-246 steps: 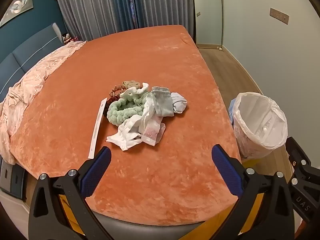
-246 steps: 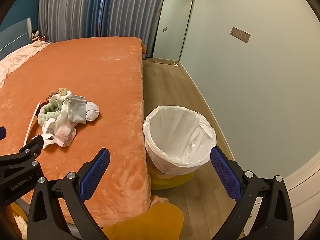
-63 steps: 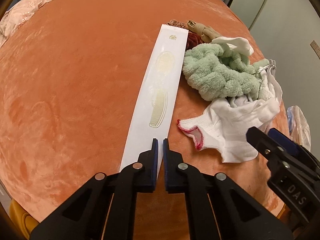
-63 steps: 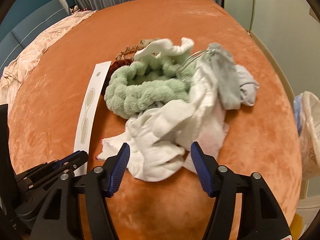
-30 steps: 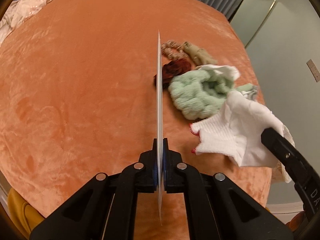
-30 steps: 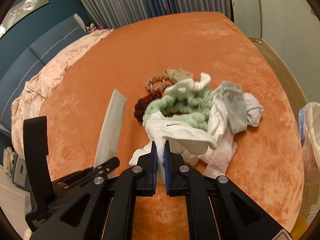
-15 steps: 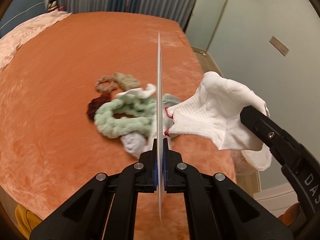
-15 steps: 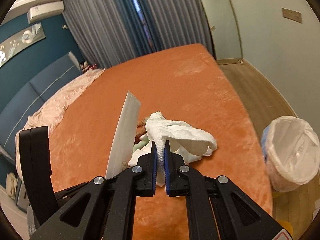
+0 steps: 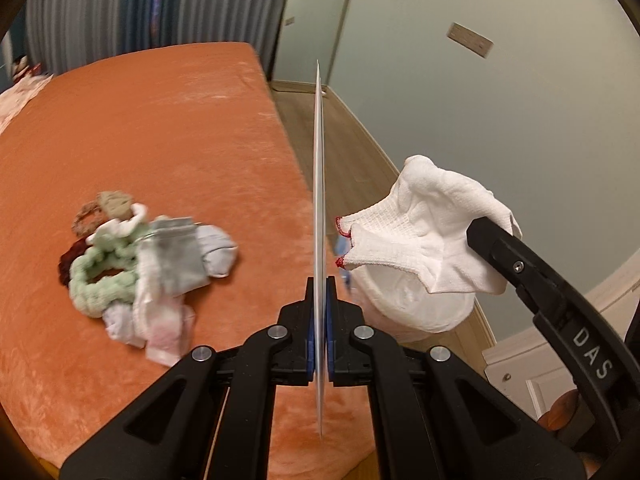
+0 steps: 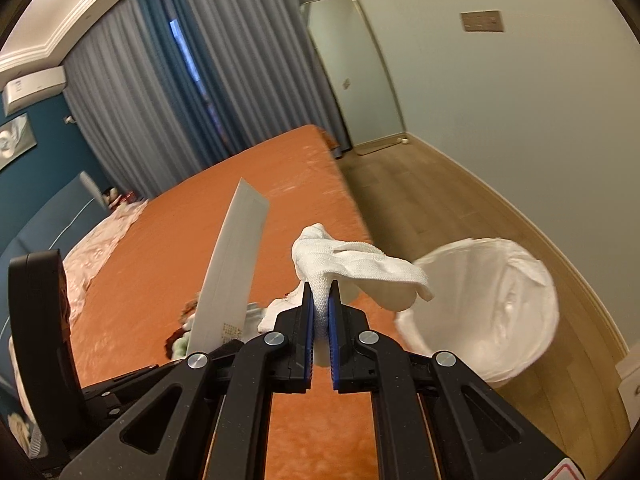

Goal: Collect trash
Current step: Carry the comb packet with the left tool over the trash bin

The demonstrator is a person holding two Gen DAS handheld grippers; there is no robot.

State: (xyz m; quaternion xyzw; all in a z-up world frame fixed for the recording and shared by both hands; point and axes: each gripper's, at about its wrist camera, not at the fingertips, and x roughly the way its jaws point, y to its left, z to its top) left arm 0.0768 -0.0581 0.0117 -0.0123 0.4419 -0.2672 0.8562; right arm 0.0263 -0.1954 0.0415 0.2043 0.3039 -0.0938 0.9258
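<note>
A flat white packet (image 9: 319, 200) is clamped in the left gripper (image 9: 319, 296), a white sock (image 10: 352, 268) in the right gripper (image 10: 321, 316); a lined bin (image 10: 500, 320) is seen at three o'clock, clothes (image 9: 152, 264) left on the bed (image 9: 160, 128) at nine.

Left hand-held gripper (image 9: 319, 312) clamped tight, jaws pressed together, pointing steeply downward. Right hand-held gripper (image 10: 321, 318) likewise clamped, jaws nearly touching, angled downward, just to the right of the left one.

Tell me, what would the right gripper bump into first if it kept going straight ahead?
Probably the bed, near its edge; the right gripper, holding the sock, points there. The bin sits off to the side. Depth is unclear.
</note>
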